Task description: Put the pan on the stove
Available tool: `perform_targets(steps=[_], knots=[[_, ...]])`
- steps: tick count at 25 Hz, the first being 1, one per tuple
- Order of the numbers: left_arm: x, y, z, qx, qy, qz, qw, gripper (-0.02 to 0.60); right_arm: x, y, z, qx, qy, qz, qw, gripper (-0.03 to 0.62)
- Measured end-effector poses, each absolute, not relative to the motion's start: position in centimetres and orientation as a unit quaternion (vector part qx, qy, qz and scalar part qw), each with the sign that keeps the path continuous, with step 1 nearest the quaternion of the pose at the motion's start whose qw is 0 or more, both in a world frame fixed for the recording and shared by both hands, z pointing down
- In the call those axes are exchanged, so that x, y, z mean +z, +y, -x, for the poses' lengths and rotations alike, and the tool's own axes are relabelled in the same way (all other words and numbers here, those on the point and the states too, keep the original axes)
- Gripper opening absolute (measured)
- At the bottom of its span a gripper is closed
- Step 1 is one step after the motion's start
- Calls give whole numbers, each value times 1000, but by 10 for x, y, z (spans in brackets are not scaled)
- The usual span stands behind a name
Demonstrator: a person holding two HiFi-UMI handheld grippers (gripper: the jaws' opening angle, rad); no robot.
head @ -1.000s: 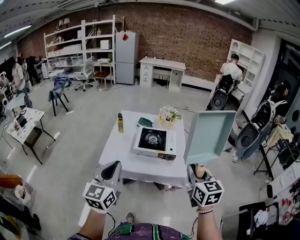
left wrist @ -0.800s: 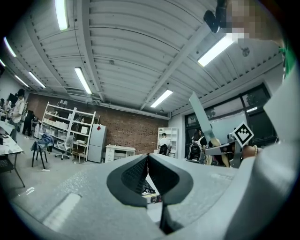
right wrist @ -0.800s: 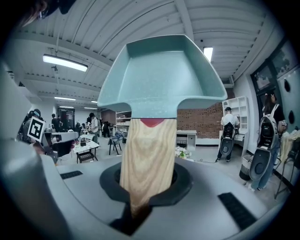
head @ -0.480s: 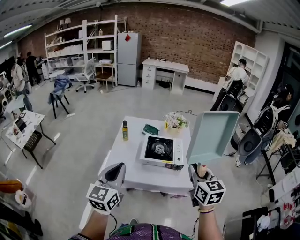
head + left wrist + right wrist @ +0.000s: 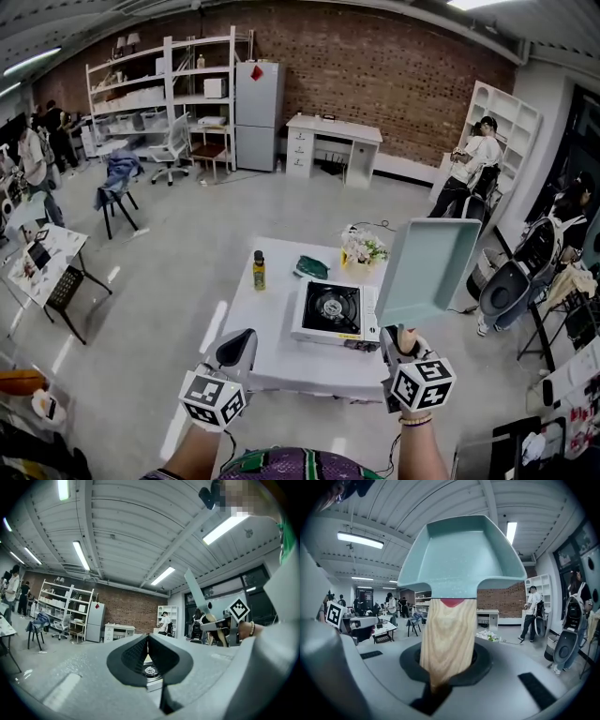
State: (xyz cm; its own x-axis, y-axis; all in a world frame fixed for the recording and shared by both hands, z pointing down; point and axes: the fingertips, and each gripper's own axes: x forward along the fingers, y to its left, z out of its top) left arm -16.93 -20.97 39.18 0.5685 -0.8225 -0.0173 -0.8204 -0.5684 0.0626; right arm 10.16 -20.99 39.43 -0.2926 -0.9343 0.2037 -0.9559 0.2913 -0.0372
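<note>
- R gripper [image 5: 401, 345] is clamped on the wooden handle [image 5: 447, 639] of the teal pan [image 5: 427, 272]. The jaws are only partly closed bc the handle fills the gap between them.
- The grip is low on the handle, so the pan body stands tipped steeply up above the jaws. My guess is that's just a carry pose and it'll need levelling before it goes down.
- The pan is up in the air, off the near right corner of the table [image 5: 262, 328]. It's not over the stove [image 5: 335, 309] yet.
- The stove sits toward the table's right edge, burner bare, so the landing spot looks free imo.
- L gripper [image 5: 234, 349] has its jaws pressed together w/ nothing in them. It hangs off the near edge, prob just along for the ride since one gripper handles the pan fine.
- Other stuff is parked out of the way: bottle [image 5: 259, 270] by the left edge, green cloth [image 5: 312, 267] near the far edge, flowers [image 5: 364, 249] at the far right corner.
- Watch out for the flowers, they're the closest thing to the stove on the pan's side.
</note>
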Motion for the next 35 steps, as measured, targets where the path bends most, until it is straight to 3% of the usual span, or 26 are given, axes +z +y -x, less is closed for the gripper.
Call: perform_targets(steps=[15,35], knots=[[412,-239,208,-20,-462,-886,41,18,401,-237,-79,79,-790,-601,86,44],[433,-255,193,-5,-479,-876,48,18,430,-275,-106,74,-802,-574,146,44]])
